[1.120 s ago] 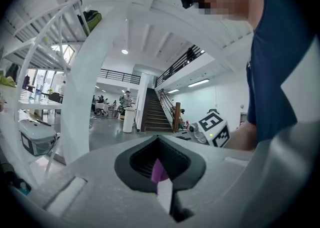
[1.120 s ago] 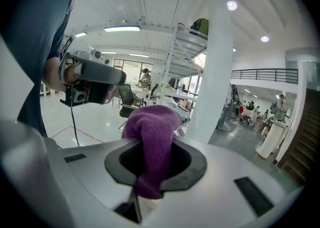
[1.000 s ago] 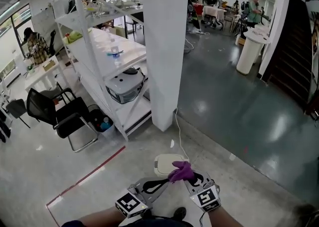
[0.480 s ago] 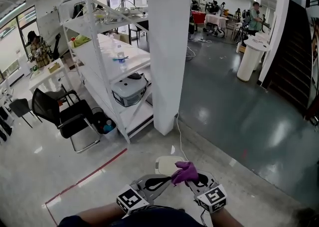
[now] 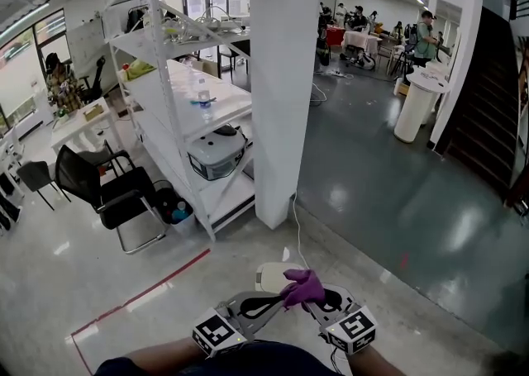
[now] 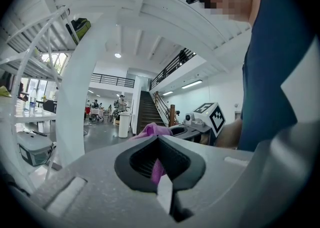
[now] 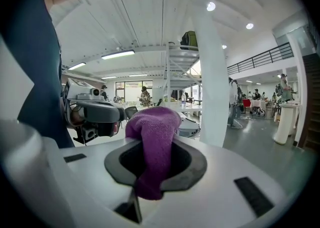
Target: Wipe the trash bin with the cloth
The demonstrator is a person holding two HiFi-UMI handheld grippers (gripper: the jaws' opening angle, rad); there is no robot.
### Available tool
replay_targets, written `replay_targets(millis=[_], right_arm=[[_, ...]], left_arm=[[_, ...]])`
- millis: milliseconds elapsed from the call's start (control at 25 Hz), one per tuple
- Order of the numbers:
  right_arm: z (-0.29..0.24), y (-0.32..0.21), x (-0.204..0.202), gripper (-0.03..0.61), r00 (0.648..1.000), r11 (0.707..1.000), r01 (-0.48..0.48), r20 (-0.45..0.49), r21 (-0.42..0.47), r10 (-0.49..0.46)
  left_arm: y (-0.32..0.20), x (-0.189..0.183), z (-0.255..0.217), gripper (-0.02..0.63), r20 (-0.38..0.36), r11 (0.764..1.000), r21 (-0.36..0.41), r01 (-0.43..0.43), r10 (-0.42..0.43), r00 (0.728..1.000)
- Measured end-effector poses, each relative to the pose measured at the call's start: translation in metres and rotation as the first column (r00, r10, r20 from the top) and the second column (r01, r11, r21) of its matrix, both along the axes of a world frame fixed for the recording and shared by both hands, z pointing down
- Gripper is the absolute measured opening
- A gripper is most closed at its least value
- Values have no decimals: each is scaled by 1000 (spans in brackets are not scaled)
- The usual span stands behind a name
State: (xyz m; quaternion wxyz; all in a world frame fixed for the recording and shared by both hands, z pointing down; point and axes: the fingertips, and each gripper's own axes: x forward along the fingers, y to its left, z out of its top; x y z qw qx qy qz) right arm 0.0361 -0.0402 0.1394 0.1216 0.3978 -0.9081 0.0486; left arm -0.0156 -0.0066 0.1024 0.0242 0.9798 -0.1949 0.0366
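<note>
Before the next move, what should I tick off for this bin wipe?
1. Right gripper shut on cloth: ok.
2. Left gripper also pinching the cloth: ok.
3. Bin in view, on the floor beyond the grippers: ok.
4. Cloth touching bin: not ok; neither gripper view shows the bin at the cloth.
5. Cable clear of the bin: cannot tell; it runs down the floor toward it.

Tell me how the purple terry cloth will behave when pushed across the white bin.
Probably floppy: the purple terry cloth folds over and hangs limp from the jaws of the right hand-held gripper. Likely light, since a thin pinch in the left hand-held gripper also holds it. Its fuzzy pile should grip rather than slide.
</note>
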Motion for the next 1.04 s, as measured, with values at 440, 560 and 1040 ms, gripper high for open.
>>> replay_targets(millis=[440,560,1040], right_arm=[[-6,12,2,78,999,1000,1,36,-3,-1],[-7,15,2,78,999,1000,0,43,-12,0],[-8,21,-2,78,999,1000,-2,39,7,2]], left_arm=[[11,6,-1,-2,5,1000,7,-7,7,1000],[13,5,-2,-2,5,1000,12,-7,7,1000],[22,-2,-3,-2,4,1000,11,2,-2,1000]])
